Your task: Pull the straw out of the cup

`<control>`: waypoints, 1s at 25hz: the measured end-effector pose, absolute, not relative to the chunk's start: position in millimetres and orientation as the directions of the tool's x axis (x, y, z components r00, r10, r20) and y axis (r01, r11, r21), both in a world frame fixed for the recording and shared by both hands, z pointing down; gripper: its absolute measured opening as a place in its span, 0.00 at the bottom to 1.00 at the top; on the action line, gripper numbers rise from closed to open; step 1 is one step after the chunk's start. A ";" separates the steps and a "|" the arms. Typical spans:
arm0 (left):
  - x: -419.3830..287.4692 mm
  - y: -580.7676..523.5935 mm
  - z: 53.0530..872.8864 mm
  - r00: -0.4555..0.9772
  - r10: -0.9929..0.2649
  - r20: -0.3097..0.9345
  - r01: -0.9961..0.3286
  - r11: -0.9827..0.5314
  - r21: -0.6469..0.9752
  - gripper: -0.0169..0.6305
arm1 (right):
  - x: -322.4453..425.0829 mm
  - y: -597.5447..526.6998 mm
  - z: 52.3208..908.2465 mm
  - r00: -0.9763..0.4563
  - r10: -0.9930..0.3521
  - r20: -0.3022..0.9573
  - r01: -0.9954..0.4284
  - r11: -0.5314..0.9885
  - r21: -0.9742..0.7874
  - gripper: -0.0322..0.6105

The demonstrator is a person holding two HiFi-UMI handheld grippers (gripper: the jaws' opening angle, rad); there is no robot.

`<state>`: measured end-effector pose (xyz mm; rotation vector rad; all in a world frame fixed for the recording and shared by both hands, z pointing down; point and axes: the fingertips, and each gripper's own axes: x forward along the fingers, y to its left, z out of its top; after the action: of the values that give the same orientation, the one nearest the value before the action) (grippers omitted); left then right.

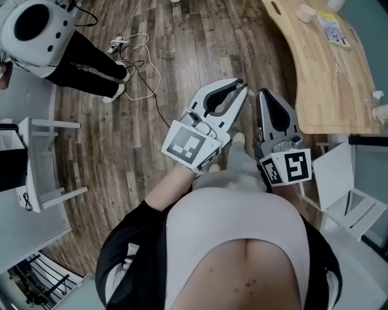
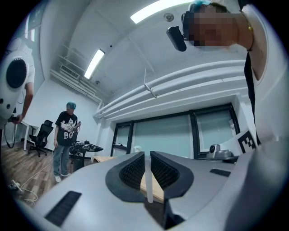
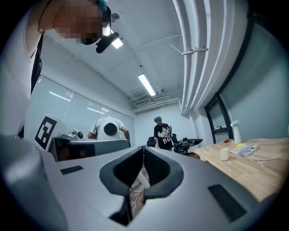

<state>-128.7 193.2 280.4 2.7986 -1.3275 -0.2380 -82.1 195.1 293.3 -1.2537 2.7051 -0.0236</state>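
Observation:
My left gripper (image 1: pixel 241 85) (image 2: pixel 147 154) is held level in front of the body, shut on a thin white straw (image 2: pixel 148 180) that stands upright between its ribbed pads. Just right of it my right gripper (image 1: pixel 264 92) (image 3: pixel 143 149) is shut, its tips meeting with nothing between them. A small white cup (image 1: pixel 306 13) (image 3: pixel 224 154) stands on the wooden table (image 1: pixel 327 79) ahead and to the right, apart from both grippers. The straw does not show in the head view.
A booklet (image 1: pixel 332 27) and a white bottle (image 3: pixel 235 131) are also on the table. Cables (image 1: pixel 136 66) lie on the wood floor. A person with a white round device (image 1: pixel 36 30) stands at left, and another person in a black T-shirt (image 3: pixel 163 135) farther off. White chairs (image 1: pixel 42 163) (image 1: pixel 348 194) flank me.

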 end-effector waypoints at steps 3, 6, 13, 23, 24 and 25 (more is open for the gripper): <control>-135.4 215.3 281.7 0.629 -0.769 -0.117 -0.764 -0.639 0.094 0.09 | -85.7 218.7 292.9 -0.621 -0.772 -0.139 -0.769 0.634 -0.084 0.10; -142.5 235.2 281.9 0.633 -0.765 -0.118 -0.759 -0.643 0.103 0.09 | -89.9 240.1 292.0 -0.608 -0.783 -0.132 -0.779 0.620 -0.086 0.10; -137.4 259.5 279.9 0.640 -0.758 -0.123 -0.750 -0.652 0.116 0.09 | -87.3 268.0 288.0 -0.614 -0.778 -0.133 -0.775 0.626 -0.081 0.10; -117.5 272.5 261.0 0.606 -0.782 -0.144 -0.780 -0.620 0.081 0.09 | -68.1 281.1 267.7 -0.649 -0.745 -0.153 -0.750 0.660 -0.034 0.10; -113.1 272.8 262.3 0.603 -0.785 -0.142 -0.784 -0.616 0.080 0.09 | -61.9 281.9 267.7 -0.648 -0.746 -0.154 -0.752 0.659 -0.030 0.10; -108.8 272.9 263.8 0.600 -0.788 -0.139 -0.786 -0.613 0.081 0.09 | -55.8 282.1 268.0 -0.646 -0.748 -0.155 -0.754 0.657 -0.030 0.10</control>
<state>-108.8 272.9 263.8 2.7998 -1.3779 -0.2516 -55.8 282.1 268.0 -1.2402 2.7174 0.0563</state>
